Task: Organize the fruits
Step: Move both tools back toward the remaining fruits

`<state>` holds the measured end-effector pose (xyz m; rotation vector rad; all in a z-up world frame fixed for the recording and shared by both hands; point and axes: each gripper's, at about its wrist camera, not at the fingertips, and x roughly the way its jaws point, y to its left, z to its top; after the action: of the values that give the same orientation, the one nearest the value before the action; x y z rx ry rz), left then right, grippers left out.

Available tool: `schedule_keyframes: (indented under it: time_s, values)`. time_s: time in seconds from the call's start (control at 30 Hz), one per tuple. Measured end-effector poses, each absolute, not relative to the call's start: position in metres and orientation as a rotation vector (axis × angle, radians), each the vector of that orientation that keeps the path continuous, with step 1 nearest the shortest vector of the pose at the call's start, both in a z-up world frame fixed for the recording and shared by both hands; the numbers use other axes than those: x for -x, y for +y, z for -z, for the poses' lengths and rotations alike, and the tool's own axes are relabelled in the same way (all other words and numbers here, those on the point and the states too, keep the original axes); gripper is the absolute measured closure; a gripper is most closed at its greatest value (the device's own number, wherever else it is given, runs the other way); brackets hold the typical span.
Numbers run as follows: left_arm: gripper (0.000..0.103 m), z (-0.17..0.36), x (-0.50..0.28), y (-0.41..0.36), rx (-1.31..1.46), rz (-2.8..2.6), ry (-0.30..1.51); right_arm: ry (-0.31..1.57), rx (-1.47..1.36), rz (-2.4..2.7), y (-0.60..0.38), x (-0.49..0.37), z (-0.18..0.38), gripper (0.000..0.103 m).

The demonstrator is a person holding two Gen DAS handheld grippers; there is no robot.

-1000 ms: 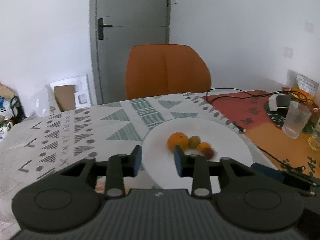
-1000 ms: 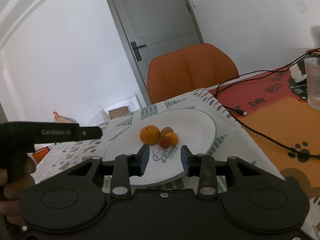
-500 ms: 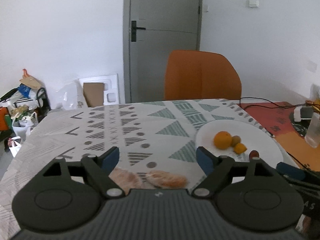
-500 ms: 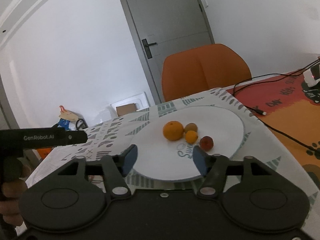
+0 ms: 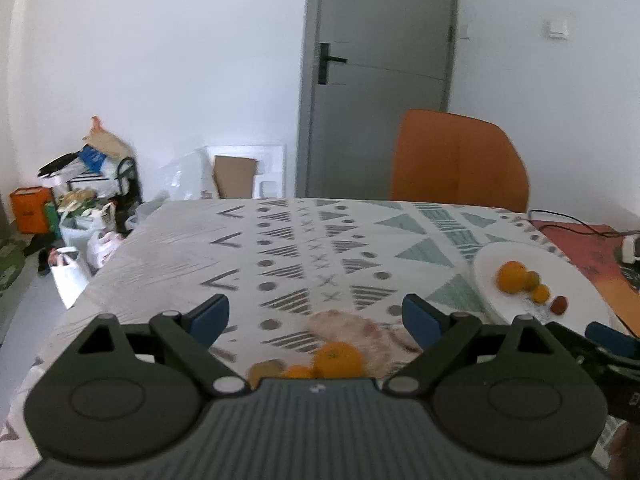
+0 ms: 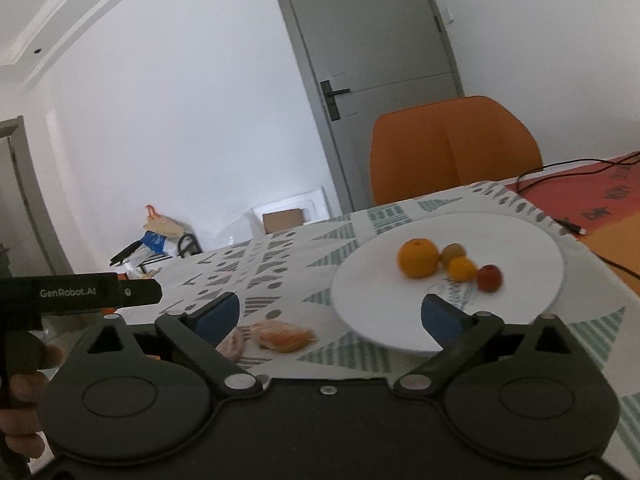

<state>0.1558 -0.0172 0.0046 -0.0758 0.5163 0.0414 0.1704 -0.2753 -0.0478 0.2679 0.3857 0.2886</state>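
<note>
I am holding both claws over the table [image 5: 280,240], and nothing is gripped. The left gripper [image 5: 316,316] is opening its jaws wide, with nothing between the pads. The right gripper [image 6: 330,314] is likewise opening and empty.

On the white plate [image 6: 532,248], four fruits are sitting clustered: a large orange [image 6: 418,258], a brownish fruit [image 6: 453,253] touching it, a small orange one [image 6: 462,269], and a red one [image 6: 489,278].

In the left view, loose fruit [image 5: 338,358] is lying off the plate, just below that claw, beside what looks like peeled segments [image 6: 284,336]; blur is preventing a firmer reading.

I am judging this the approach step, with the sorting only partly done. The next move calls for lowering the left claw around one loose fruit and closing gently, since round fruit may roll.
</note>
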Motion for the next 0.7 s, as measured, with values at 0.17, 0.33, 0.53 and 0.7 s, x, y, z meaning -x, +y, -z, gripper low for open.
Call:
schedule_keyframes:
  time_s: [0.17, 0.33, 0.53, 0.7]
  values:
    - [0.011, 0.002, -0.152, 0.005, 0.115, -0.075, 0.536, 0.392, -0.245, -0.308, -0.262, -0.171, 0.049, 0.004]
    - [0.011, 0.009, -0.147, 0.020, 0.125, -0.089, 0.547, 0.403, -0.229, -0.331, -0.251, -0.172, 0.051, 0.004]
    - [0.011, 0.019, -0.141, 0.032, 0.137, -0.094, 0.566, 0.421, -0.214, -0.356, -0.236, -0.175, 0.057, 0.004]
    - [0.012, 0.026, -0.142, 0.038, 0.142, -0.084, 0.583, 0.442, -0.193, -0.380, -0.222, -0.178, 0.061, 0.005]
